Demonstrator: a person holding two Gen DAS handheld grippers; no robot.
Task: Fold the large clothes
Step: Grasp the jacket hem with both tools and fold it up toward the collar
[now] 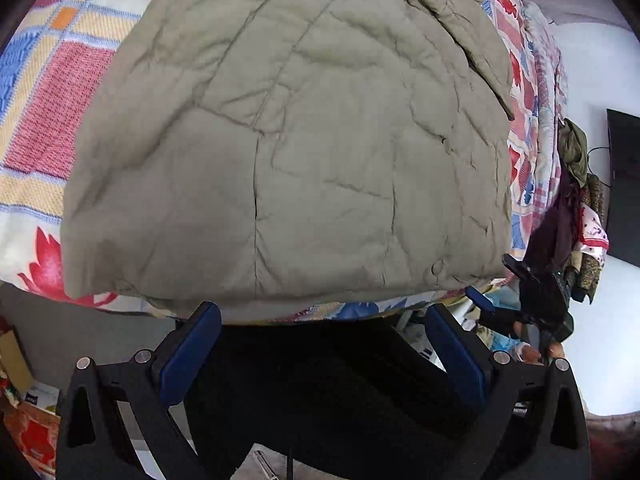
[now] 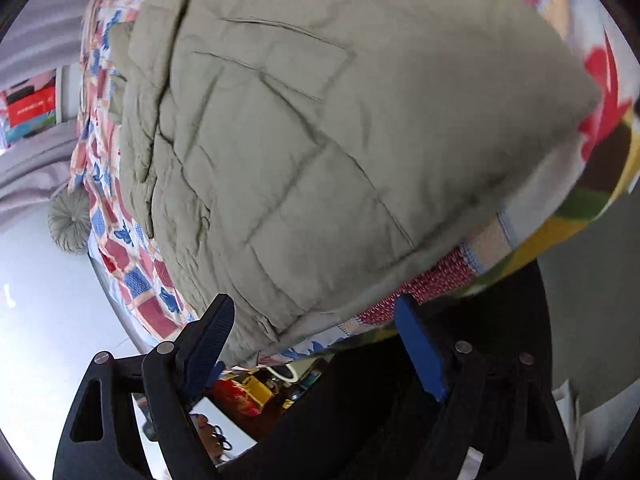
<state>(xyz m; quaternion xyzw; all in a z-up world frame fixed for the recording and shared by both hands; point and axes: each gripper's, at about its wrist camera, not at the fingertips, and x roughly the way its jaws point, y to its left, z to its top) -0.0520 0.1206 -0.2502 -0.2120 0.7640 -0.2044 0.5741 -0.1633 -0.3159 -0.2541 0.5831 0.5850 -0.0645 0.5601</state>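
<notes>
A quilted olive-grey jacket (image 1: 288, 152) lies spread flat on a bed covered with a patchwork blanket (image 1: 52, 92), its hem reaching the near edge. The left gripper (image 1: 324, 320) hangs just off that edge at 6 o'clock, its 2 blue-padded fingers (image 1: 192, 356) spread wide and holding nothing. The right gripper (image 2: 316, 320) sits likewise below the jacket's corner, fingers (image 2: 420, 348) apart and empty; it also shows at 3 o'clock in the left view

Olive-khaki quilted jacket (image 1: 304, 152) lies flat, folded into a wide bundle with stitched seams and creases showing. Its near hem sits at the patterned bedspread's (image 1: 48, 92) front edge.
</notes>
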